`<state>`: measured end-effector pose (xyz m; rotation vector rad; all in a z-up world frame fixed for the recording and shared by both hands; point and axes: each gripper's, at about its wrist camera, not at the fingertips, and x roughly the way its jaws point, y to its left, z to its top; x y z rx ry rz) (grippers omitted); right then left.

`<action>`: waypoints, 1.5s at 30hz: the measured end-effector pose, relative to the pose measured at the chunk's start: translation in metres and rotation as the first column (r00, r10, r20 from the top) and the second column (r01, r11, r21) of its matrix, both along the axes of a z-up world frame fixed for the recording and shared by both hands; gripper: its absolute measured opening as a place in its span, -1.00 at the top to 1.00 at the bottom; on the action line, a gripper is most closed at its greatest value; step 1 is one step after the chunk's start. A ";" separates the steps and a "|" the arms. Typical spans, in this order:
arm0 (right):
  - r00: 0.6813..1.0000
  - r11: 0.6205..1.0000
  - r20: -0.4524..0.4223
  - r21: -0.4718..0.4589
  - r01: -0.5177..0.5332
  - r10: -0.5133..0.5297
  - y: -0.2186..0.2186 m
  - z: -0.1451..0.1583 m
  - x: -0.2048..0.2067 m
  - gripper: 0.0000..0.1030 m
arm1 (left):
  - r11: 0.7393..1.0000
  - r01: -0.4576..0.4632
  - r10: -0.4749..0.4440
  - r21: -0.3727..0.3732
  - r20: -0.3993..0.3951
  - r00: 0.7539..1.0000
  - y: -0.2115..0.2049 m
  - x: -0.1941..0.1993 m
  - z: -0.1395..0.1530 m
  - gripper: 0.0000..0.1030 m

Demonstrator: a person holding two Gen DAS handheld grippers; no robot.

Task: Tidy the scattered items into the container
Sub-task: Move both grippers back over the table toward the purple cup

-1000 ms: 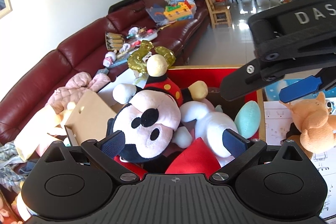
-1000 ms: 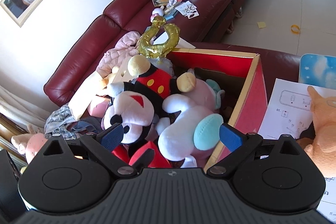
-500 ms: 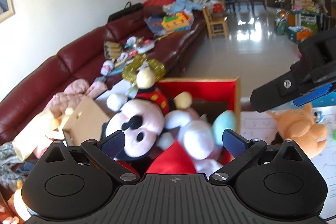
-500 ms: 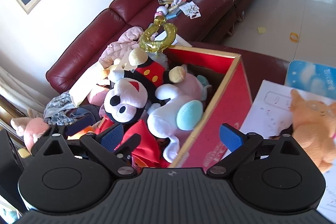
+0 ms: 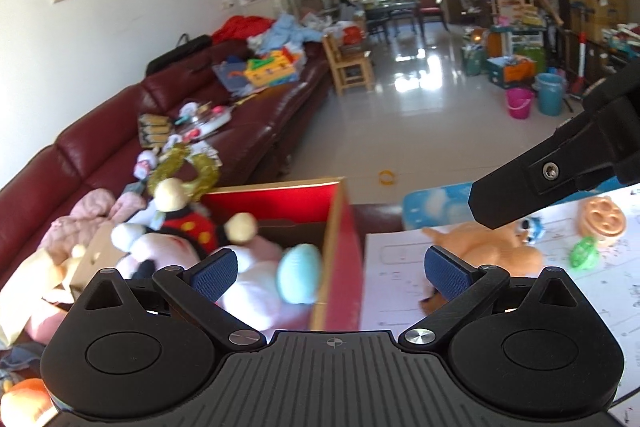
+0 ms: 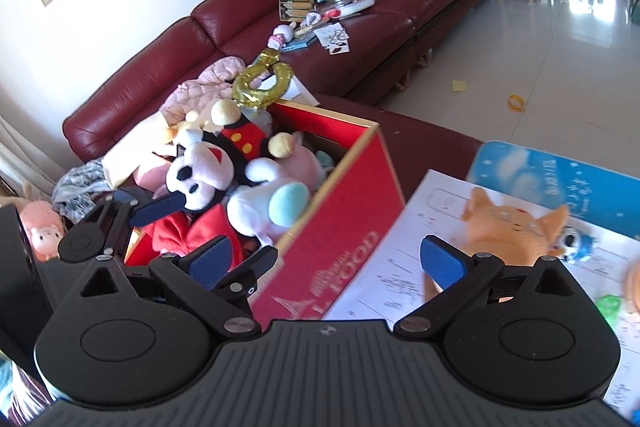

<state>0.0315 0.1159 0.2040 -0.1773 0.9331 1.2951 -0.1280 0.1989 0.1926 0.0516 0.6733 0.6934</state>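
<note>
With both the left gripper and right gripper spread wide and empty, next pickup pending: approach orange plush on paper at 2 o'clock of red box, clamp, transfer into box.

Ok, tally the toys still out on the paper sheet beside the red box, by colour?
Orange: 2, the orange plush toy and the round orange toy
Green: 1, the small green toy
Blue and white: 1, the small blue-and-white toy, partly hidden behind the plush
Total: 4
</note>
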 end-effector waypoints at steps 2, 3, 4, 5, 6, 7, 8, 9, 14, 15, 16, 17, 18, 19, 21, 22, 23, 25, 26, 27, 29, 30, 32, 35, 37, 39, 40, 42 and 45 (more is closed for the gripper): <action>1.000 1.000 0.015 -0.004 0.009 -0.009 -0.011 0.000 0.002 -0.95 | 1.000 0.020 -0.020 -0.004 0.001 1.000 -0.008 0.006 -0.004 -1.00; 1.000 1.000 0.019 -0.005 0.016 -0.016 -0.017 -0.001 0.004 -0.96 | 1.000 0.030 -0.030 -0.008 0.002 1.000 -0.013 0.009 -0.007 -1.00; 0.999 1.000 0.022 -0.008 0.026 -0.026 -0.023 -0.002 0.006 -0.96 | 0.999 0.042 -0.042 -0.016 0.002 0.999 -0.016 0.012 -0.009 -1.00; 0.999 0.999 0.024 -0.011 0.038 -0.038 -0.030 -0.003 0.009 -0.96 | 0.998 0.059 -0.059 -0.025 0.001 0.998 -0.021 0.015 -0.013 -1.00; 0.998 0.999 0.024 -0.014 0.052 -0.052 -0.037 -0.005 0.012 -0.96 | 0.997 0.076 -0.076 -0.032 -0.001 0.997 -0.026 0.019 -0.016 -1.00; 0.998 0.998 0.024 -0.018 0.066 -0.066 -0.045 -0.007 0.016 -0.96 | 0.995 0.091 -0.091 -0.039 -0.004 0.996 -0.031 0.023 -0.021 -1.00; 0.996 0.996 0.024 -0.021 0.082 -0.082 -0.054 -0.011 0.020 -0.96 | 0.993 0.107 -0.107 -0.046 -0.010 0.994 -0.037 0.027 -0.026 -1.00; 0.995 0.995 0.023 -0.027 0.101 -0.100 -0.063 -0.015 0.024 -0.96 | 0.991 0.125 -0.126 -0.053 -0.019 0.992 -0.043 0.032 -0.031 -1.00; 0.976 0.972 0.014 -0.090 0.219 -0.218 -0.112 -0.050 0.048 -0.96 | 0.972 0.210 -0.217 -0.100 -0.059 0.974 -0.075 0.055 -0.063 -1.00; 0.970 0.964 0.001 -0.103 0.244 -0.245 -0.123 -0.059 0.053 -0.96 | 0.968 0.227 -0.235 -0.110 -0.066 0.970 -0.082 0.059 -0.071 -1.00; 0.962 0.956 -0.013 -0.116 0.270 -0.273 -0.134 -0.069 0.059 -0.96 | 0.962 0.243 -0.253 -0.120 -0.073 0.965 -0.088 0.063 -0.080 -1.00; 0.953 0.947 -0.027 -0.131 0.295 -0.300 -0.146 -0.080 0.063 -0.96 | 0.957 0.258 -0.270 -0.132 -0.083 0.959 -0.094 0.067 -0.088 -1.00; 0.944 0.936 -0.039 -0.146 0.320 -0.329 -0.157 -0.090 0.067 -0.96 | 0.951 0.272 -0.287 -0.145 -0.094 0.953 -0.101 0.071 -0.097 -1.00; 0.932 0.924 -0.049 -0.162 0.347 -0.359 -0.168 -0.101 0.071 -0.96 | 0.945 0.285 -0.303 -0.159 -0.102 0.948 -0.108 0.075 -0.105 -1.00; 0.904 0.896 -0.073 -0.193 0.401 -0.421 -0.190 -0.121 0.079 -0.96 | 0.933 0.306 -0.331 -0.191 -0.117 0.936 -0.120 0.082 -0.120 -1.00; 0.890 0.881 -0.086 -0.210 0.424 -0.448 -0.201 -0.131 0.083 -0.96 | 0.926 0.315 -0.345 -0.207 -0.125 0.930 -0.126 0.085 -0.128 -1.00; 0.874 0.865 -0.094 -0.226 0.447 -0.477 -0.211 -0.140 0.087 -0.96 | 0.920 0.326 -0.359 -0.220 -0.130 0.924 -0.131 0.087 -0.134 -1.00; 0.845 0.835 -0.103 -0.250 0.489 -0.525 -0.231 -0.156 0.092 -0.96 | 0.907 0.347 -0.385 -0.239 -0.140 0.912 -0.144 0.092 -0.146 -1.00; 0.834 0.824 -0.103 -0.263 0.503 -0.542 -0.240 -0.164 0.094 -0.96 | 0.902 0.355 -0.397 -0.246 -0.143 0.907 -0.149 0.093 -0.151 -1.00; 0.824 0.811 -0.098 -0.274 0.517 -0.558 -0.248 -0.170 0.097 -0.96 | 0.897 0.363 -0.406 -0.254 -0.147 0.902 -0.157 0.095 -0.155 -1.00; 0.797 0.782 -0.093 -0.290 0.552 -0.597 -0.264 -0.181 0.103 -0.96 | 0.887 0.374 -0.424 -0.273 -0.155 0.892 -0.168 0.101 -0.164 -1.00; 0.784 0.770 -0.099 -0.295 0.565 -0.613 -0.273 -0.186 0.106 -0.96 | 0.882 0.379 -0.432 -0.280 -0.158 0.888 -0.173 0.104 -0.168 -1.00; 0.757 0.749 -0.116 -0.300 0.591 -0.643 -0.288 -0.195 0.112 -0.96 | 0.875 0.387 -0.445 -0.292 -0.165 0.880 -0.183 0.109 -0.175 -1.00; 0.723 0.724 -0.138 -0.306 0.618 -0.676 -0.305 -0.206 0.120 -0.96 | 0.861 0.401 -0.467 -0.314 -0.172 0.868 -0.195 0.118 -0.182 -1.00; 0.704 0.709 -0.150 -0.313 0.632 -0.694 -0.315 -0.213 0.123 -0.96 | 0.851 0.413 -0.483 -0.324 -0.175 0.858 -0.204 0.123 -0.186 -1.00; 0.691 0.701 -0.165 -0.321 0.637 -0.704 -0.322 -0.221 0.127 -0.96 | 0.843 0.425 -0.499 -0.329 -0.183 0.847 -0.214 0.129 -0.188 -1.00; 0.685 0.696 -0.169 -0.322 0.642 -0.709 -0.326 -0.224 0.129 -0.96 | 0.840 0.431 -0.506 -0.331 -0.188 0.842 -0.219 0.133 -0.191 -1.00; 0.669 0.683 -0.173 -0.327 0.653 -0.723 -0.334 -0.231 0.133 -0.96 | 0.834 0.439 -0.518 -0.335 -0.198 0.832 -0.227 0.141 -0.196 -1.00; 0.641 0.666 -0.195 -0.327 0.671 -0.742 -0.347 -0.242 0.143 -0.96 | 0.823 0.447 -0.534 -0.352 -0.207 0.820 -0.237 0.154 -0.203 -1.00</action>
